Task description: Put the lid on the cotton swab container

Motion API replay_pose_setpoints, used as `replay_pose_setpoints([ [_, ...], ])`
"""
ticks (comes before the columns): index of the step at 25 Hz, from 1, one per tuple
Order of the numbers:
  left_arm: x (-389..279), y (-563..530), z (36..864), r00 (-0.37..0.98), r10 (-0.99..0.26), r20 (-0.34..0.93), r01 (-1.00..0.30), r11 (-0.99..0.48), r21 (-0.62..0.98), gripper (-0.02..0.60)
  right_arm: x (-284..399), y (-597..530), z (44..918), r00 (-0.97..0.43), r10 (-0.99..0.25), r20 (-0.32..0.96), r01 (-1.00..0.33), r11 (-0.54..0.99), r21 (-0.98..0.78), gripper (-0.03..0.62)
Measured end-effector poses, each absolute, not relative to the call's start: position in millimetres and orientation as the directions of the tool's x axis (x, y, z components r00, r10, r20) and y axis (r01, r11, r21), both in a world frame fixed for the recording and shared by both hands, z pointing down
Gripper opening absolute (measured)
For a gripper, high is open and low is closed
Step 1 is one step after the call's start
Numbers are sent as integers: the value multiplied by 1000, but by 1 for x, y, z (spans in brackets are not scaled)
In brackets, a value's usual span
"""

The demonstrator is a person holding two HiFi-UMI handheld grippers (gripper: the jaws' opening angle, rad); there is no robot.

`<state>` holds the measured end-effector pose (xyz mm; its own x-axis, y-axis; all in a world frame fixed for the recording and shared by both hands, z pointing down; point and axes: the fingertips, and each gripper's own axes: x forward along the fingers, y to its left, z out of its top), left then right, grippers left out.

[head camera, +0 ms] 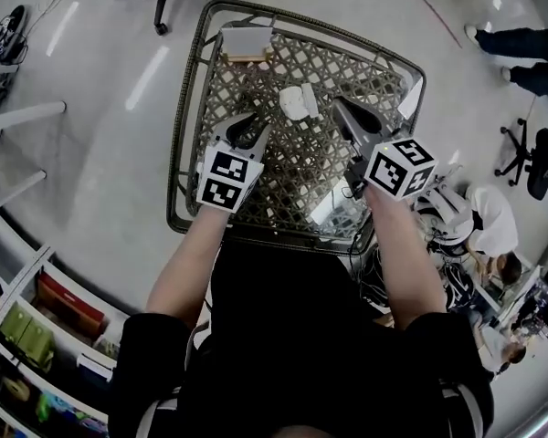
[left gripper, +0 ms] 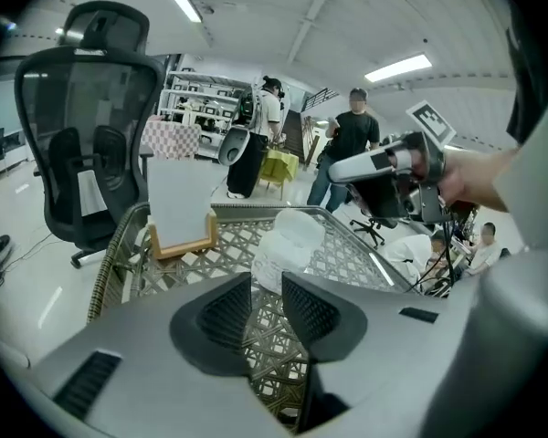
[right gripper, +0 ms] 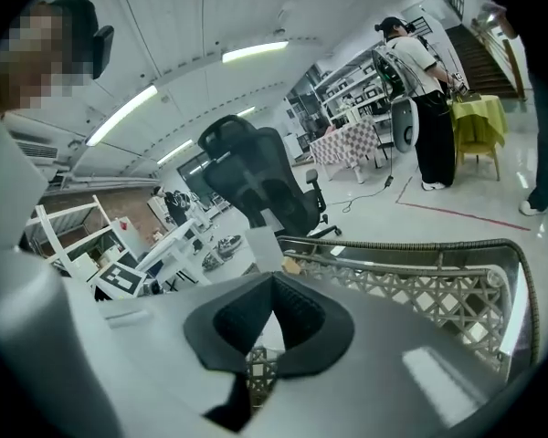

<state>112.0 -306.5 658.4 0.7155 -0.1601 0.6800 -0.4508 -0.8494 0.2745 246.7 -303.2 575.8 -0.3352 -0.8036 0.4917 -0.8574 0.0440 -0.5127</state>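
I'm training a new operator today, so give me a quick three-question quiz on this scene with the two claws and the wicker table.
1. True or false: the left claw is clamped on the white container.
2. Which claw has its jaws together? A) left B) the right claw C) both
3. Fill in: the white card in its wooden stand sits at the wicker table's ____ edge from the person.
Key: 1 false; 2 B; 3 far.

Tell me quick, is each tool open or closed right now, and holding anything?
Left tool: open, nothing between the jaws.
Right tool: closed, empty.
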Motion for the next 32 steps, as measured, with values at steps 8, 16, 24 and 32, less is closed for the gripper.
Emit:
replay_pose_setpoints([
  [8,146,-300,699,709,-115,695,-397,-881,259,94,242,-313,632,-347,-736,582,-857,-4,-515,11],
  [16,160,-290,717,711,-90,697,-392,-874,286,95,213,-316,643,-396,-687,609,-870,68,-488,11],
  [24,165,-286,719,747,-85,660,-414,-835,362,95,195,-313,661,-385,-580,718,-916,144,-375,11],
  [32,150,-289,712,756,-91,648,-409,-839,359,95,192,-311,664,-330,-551,767,-944,213,-253,12],
])
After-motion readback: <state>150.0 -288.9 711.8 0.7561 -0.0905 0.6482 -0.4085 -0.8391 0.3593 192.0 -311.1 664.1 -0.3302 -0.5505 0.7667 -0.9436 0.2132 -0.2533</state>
